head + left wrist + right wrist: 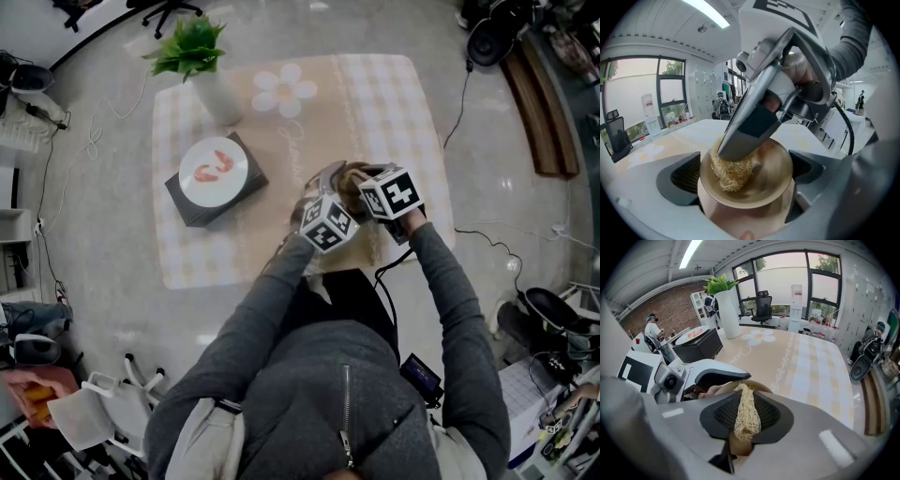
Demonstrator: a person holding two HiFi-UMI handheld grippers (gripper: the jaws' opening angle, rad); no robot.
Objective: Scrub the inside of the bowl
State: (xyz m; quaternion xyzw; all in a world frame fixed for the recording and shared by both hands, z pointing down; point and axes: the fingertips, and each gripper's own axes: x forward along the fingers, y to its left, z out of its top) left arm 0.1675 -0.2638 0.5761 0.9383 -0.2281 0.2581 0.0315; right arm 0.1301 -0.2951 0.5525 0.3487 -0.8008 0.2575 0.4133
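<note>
Left tongs (746,182) clamp bowl (777,161) by outer wall, steadying it over tabletop (394,122) near edge. Right tongs (746,422) pinch fibre scrubber (730,169), pressing it against bowl's inside for scrubbing.

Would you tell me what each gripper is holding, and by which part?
Left gripper clamps the bowl by its outer sides; right gripper pinches the fibrous scrubber along its length.
</note>
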